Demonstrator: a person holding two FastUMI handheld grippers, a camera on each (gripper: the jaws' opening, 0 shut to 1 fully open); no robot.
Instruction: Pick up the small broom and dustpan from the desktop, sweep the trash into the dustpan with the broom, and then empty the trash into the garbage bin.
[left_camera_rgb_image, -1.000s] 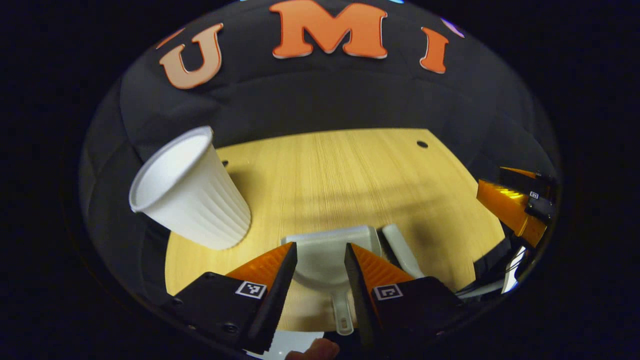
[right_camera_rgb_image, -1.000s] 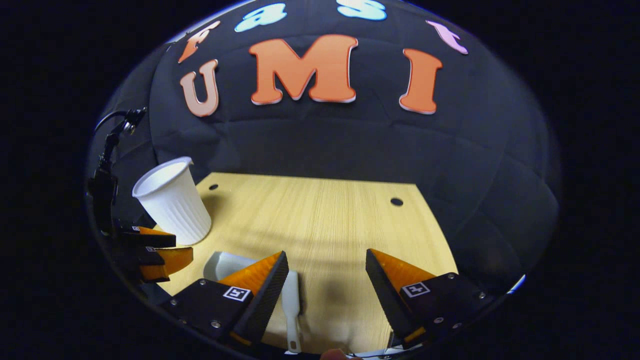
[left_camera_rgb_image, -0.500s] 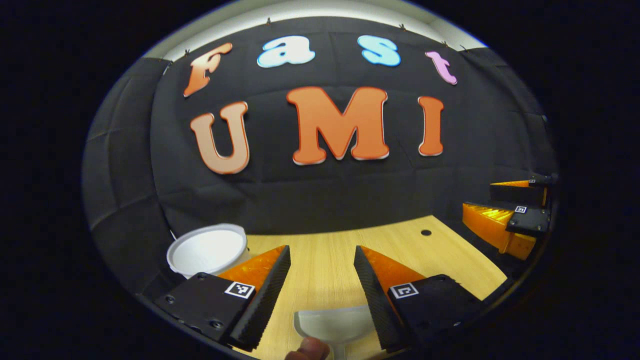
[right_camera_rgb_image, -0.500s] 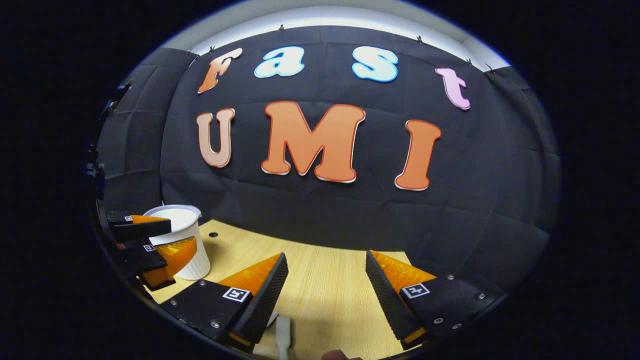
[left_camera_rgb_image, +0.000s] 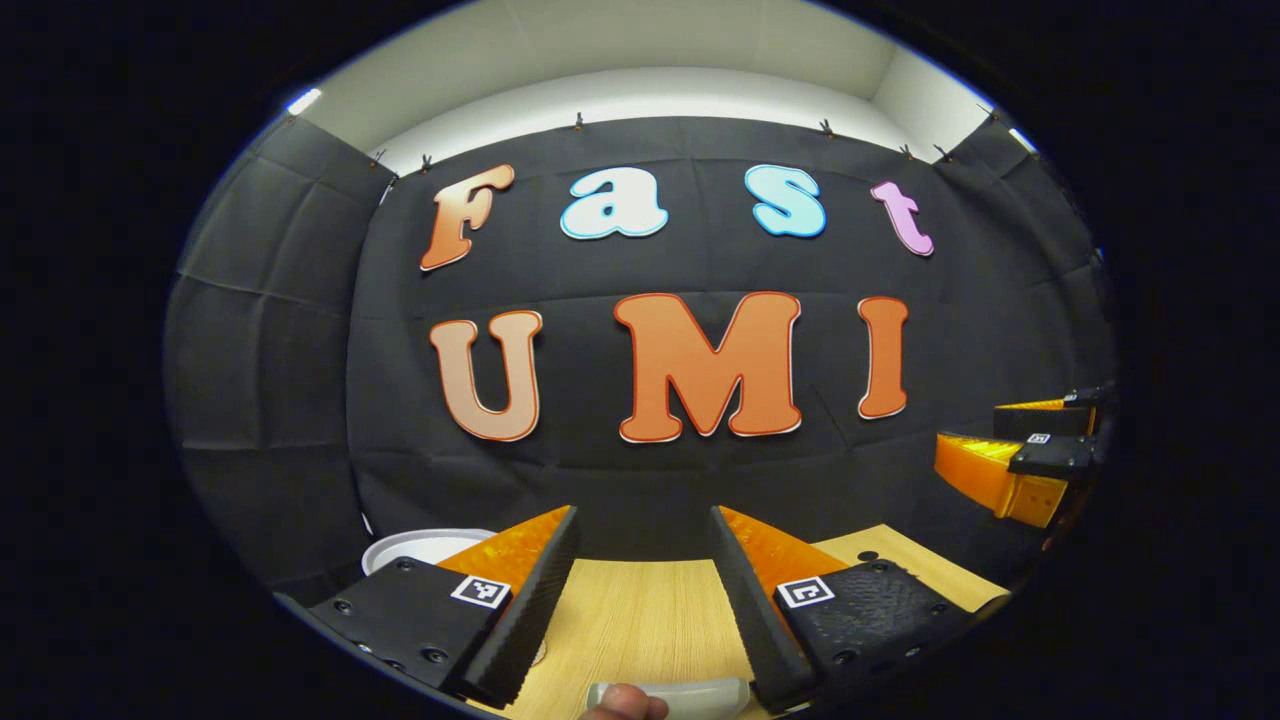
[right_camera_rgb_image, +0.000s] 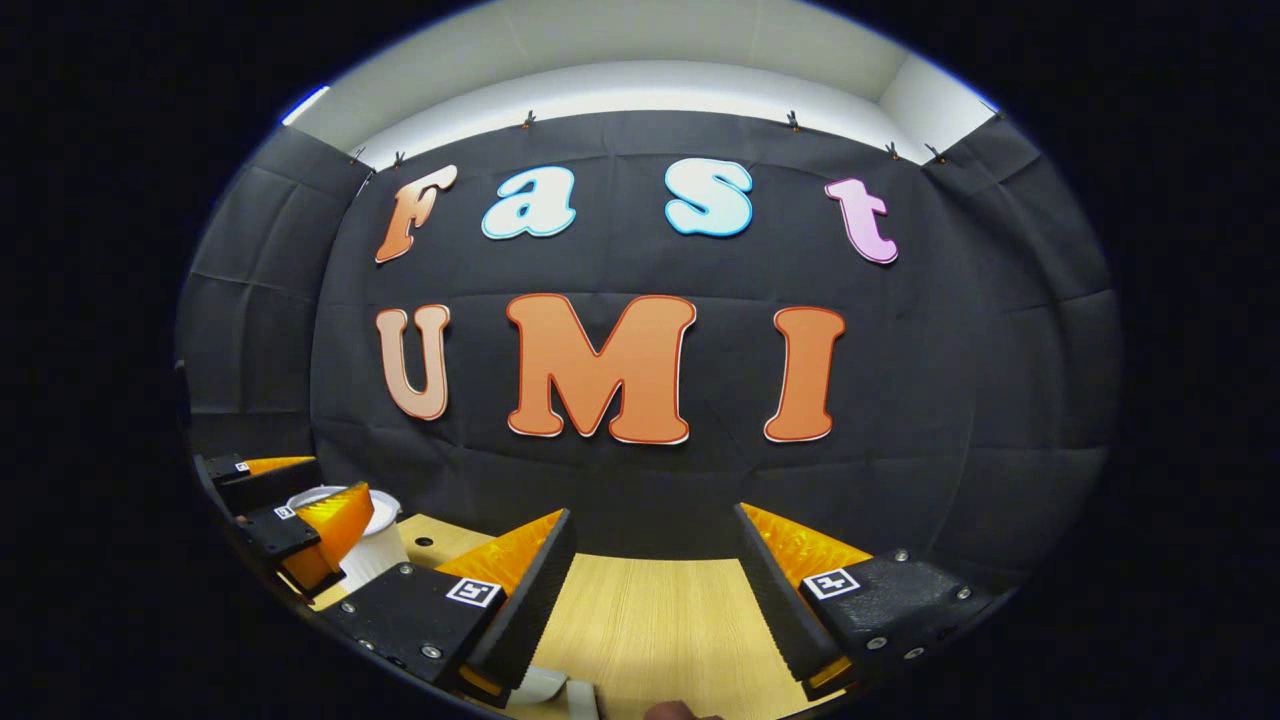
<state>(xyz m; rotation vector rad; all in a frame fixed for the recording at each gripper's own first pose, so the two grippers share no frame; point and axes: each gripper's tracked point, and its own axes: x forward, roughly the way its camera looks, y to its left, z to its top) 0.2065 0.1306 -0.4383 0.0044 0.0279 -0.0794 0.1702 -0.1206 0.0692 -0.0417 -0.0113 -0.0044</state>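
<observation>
My left gripper (left_camera_rgb_image: 642, 525) is open and empty, held level above the wooden table (left_camera_rgb_image: 640, 620) and facing the back wall. Just the front lip of the white dustpan (left_camera_rgb_image: 690, 690) peeks in at the bottom edge below its fingers, beside a person's fingertip (left_camera_rgb_image: 620, 703). My right gripper (right_camera_rgb_image: 655, 520) is open too, with nothing between its fingers. In the right gripper view, a white sliver of the dustpan (right_camera_rgb_image: 538, 684) and the small broom (right_camera_rgb_image: 583, 700) lie at the bottom edge. Each gripper also appears in the other's view, the right gripper (left_camera_rgb_image: 1010, 470) far right and the left gripper (right_camera_rgb_image: 300, 520) far left.
A white ribbed cup (right_camera_rgb_image: 378, 545) stands on the table's left side, partly behind the left gripper; its rim (left_camera_rgb_image: 425, 548) shows behind my left finger. The table has small round holes (right_camera_rgb_image: 425, 541) near its back edge, which meets the black cloth wall.
Both grippers have tilted up toward the wall. The dustpan, broom and cup have slid down to the bottom of both views. Both stay open and hold nothing.
</observation>
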